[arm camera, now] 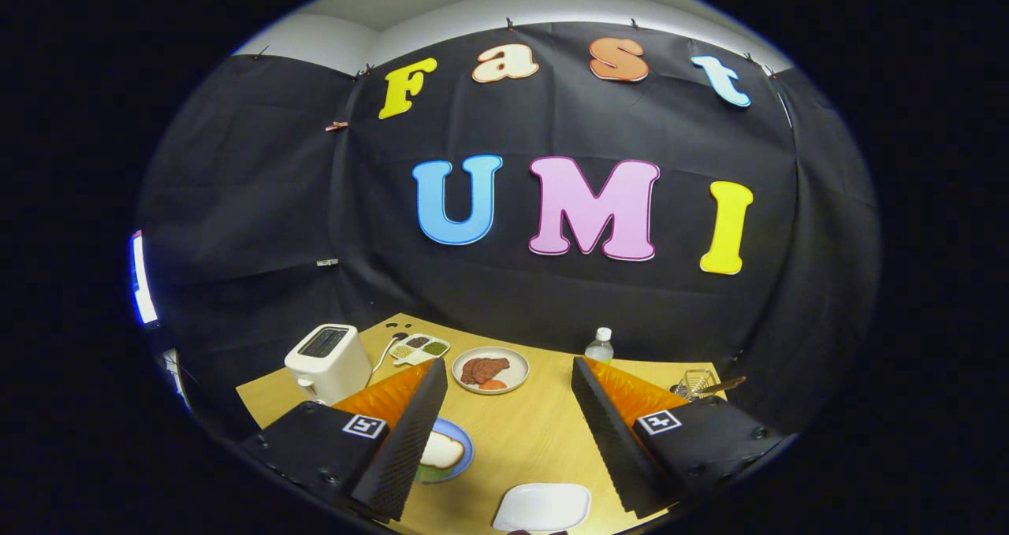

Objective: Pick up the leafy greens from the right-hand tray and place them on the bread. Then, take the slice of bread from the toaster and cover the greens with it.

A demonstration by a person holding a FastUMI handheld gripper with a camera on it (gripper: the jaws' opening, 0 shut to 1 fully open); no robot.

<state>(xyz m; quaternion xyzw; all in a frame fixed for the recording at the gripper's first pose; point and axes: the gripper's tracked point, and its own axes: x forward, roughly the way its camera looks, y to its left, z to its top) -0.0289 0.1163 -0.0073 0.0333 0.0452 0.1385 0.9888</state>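
My gripper (508, 365) is held high above the wooden table (520, 432), open, with nothing between its fingers. A blue plate (463, 447) lies under the left finger, partly hidden by it. On the plate rests a slice of bread (441, 450), and a bit of leafy green (430, 472) shows at its near edge. The white toaster (327, 359) stands at the table's left side, beyond the left finger; its slot looks dark. A white tray (542, 507) sits close below, between the fingers, and its visible surface is plain white.
A round plate with meat slices (490, 369) lies ahead between the fingertips. A small condiment tray (418, 348) sits beside the toaster. A water bottle (601, 346) stands at the far edge, and a wire basket (694, 381) at the right.
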